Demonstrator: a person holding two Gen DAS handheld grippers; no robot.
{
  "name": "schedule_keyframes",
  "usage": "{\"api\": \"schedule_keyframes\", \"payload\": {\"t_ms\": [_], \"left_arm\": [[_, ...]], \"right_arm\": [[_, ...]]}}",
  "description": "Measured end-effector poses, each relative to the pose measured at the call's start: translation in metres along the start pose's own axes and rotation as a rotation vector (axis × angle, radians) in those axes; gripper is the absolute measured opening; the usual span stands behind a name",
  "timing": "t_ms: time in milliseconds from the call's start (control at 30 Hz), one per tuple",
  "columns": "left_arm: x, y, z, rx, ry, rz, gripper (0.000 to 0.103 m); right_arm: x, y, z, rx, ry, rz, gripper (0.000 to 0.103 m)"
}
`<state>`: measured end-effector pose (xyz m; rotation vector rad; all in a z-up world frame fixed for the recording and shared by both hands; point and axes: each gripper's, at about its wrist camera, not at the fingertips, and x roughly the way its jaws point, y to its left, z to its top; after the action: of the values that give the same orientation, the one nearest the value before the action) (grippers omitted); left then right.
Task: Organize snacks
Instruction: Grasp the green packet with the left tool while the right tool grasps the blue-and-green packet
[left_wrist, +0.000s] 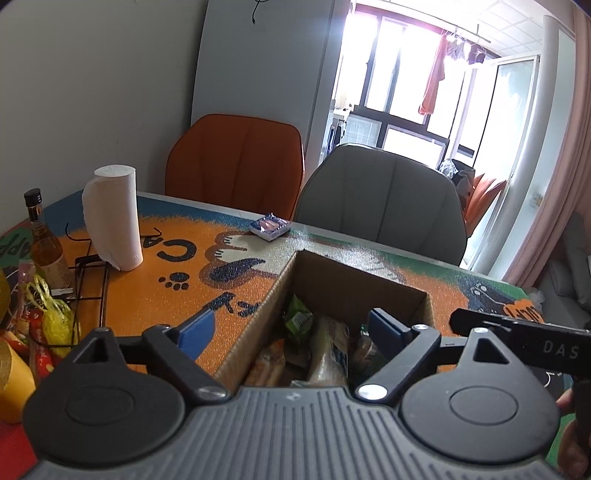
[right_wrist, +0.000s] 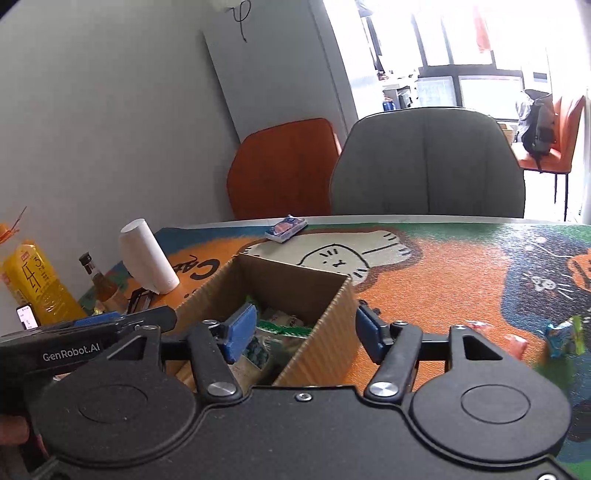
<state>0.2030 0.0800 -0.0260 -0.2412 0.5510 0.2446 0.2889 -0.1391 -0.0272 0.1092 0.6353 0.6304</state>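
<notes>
An open cardboard box (left_wrist: 354, 275) (right_wrist: 295, 275) holds several snack packets (left_wrist: 325, 350) (right_wrist: 277, 325). My left gripper (left_wrist: 291, 330) is open and empty, straddling the box's left wall. My right gripper (right_wrist: 304, 332) is open and empty, straddling the box's right wall. A blue-wrapped snack (left_wrist: 269, 226) (right_wrist: 286, 227) lies at the table's far edge. Loose snacks (right_wrist: 565, 334) lie on the mat to the right. The right gripper's body (left_wrist: 517, 328) shows in the left wrist view, and the left gripper's body (right_wrist: 85, 332) in the right wrist view.
A paper towel roll (left_wrist: 112, 216) (right_wrist: 147, 254), a brown bottle (left_wrist: 46, 243) (right_wrist: 101, 282), a yellow bottle (right_wrist: 37, 284) and bagged snacks (left_wrist: 48, 314) stand left. An orange chair (left_wrist: 236, 162) and a grey chair (left_wrist: 384, 203) face the far edge.
</notes>
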Motion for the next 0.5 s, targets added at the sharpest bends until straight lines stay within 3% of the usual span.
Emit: {"api": "schedule_keyframes", "payload": {"t_ms": [300, 500], "left_arm": [[-0.015, -0.020, -0.007, 0.011, 0.009, -0.020, 0.103], [-0.022, -0.034, -0.013, 0.002, 0.037, -0.065, 0.103]], "right_arm": [[-0.038, -0.026, -0.005, 0.030, -0.044, -0.055, 0.103], [-0.053, -0.044, -0.012, 0.029, -0.022, -0.082, 0.103]]}}
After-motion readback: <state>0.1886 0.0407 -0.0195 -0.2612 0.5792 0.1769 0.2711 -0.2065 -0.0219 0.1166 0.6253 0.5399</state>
